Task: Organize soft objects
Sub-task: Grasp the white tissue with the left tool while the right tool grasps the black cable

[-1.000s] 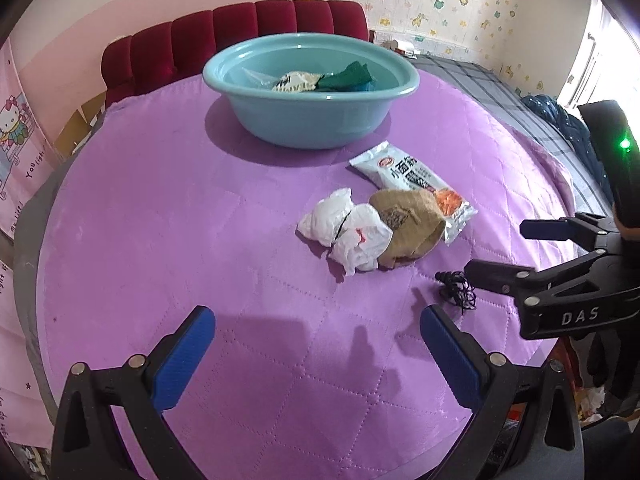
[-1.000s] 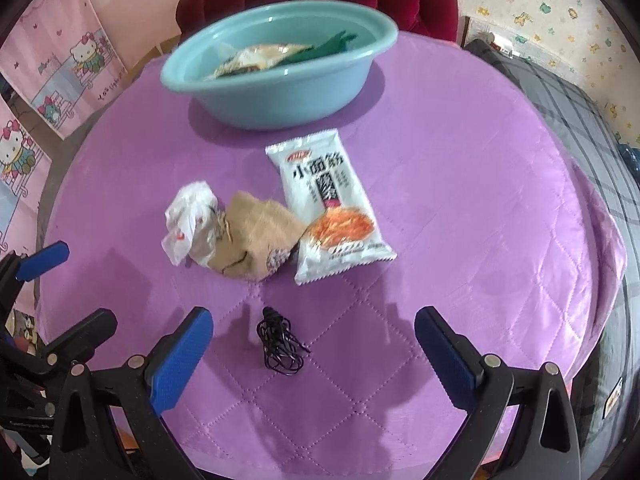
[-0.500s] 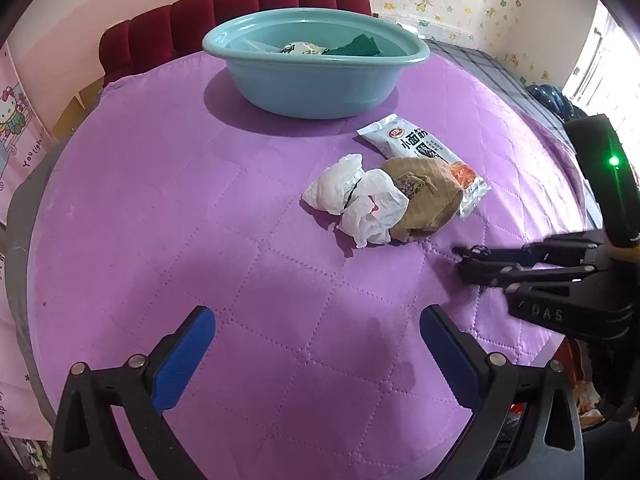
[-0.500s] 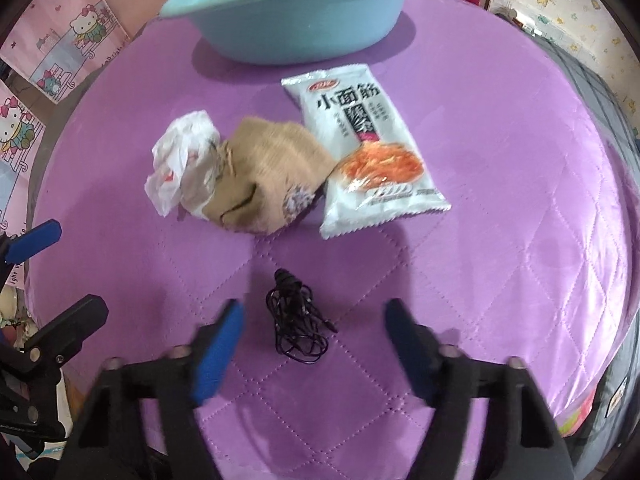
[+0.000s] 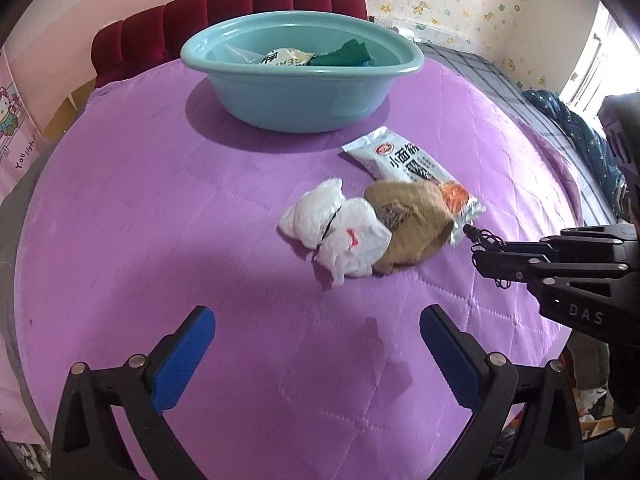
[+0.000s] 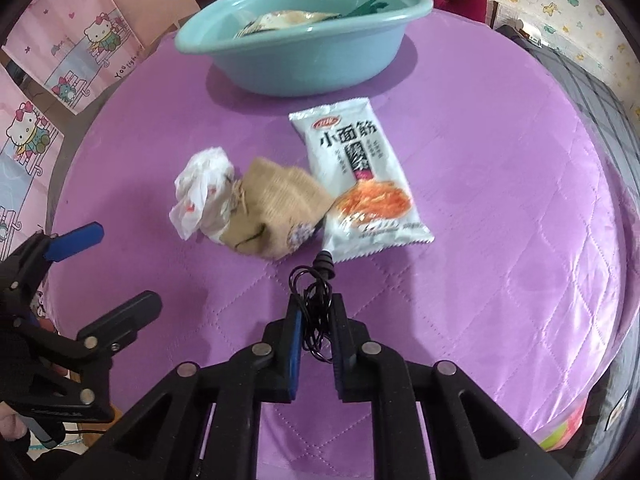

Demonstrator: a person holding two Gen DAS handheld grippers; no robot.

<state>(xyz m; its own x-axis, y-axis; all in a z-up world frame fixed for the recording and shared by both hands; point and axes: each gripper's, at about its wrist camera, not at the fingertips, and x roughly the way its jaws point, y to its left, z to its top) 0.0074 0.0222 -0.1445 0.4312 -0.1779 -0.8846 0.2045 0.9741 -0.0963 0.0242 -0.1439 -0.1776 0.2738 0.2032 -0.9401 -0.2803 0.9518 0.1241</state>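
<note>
Since 1 second ago, the right tool (image 6: 316, 316) is closing from wide-spread onto the tangled black thin cord (image 6: 314, 300); lift gently, keeping loops gathered.

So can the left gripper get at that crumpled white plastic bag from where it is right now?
Probably yes. The left gripper is open and empty, and only bare purple cloth lies between it and the white plastic bag. The right gripper is off to the side, closing on the black cord.

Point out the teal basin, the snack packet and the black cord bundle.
teal basin (image 6: 304, 60): right wrist view, on its front wall.
snack packet (image 6: 360, 176): right wrist view, middle of the packet.
black cord bundle (image 6: 316, 300): right wrist view, on the tangle between the closing jaws.
</note>
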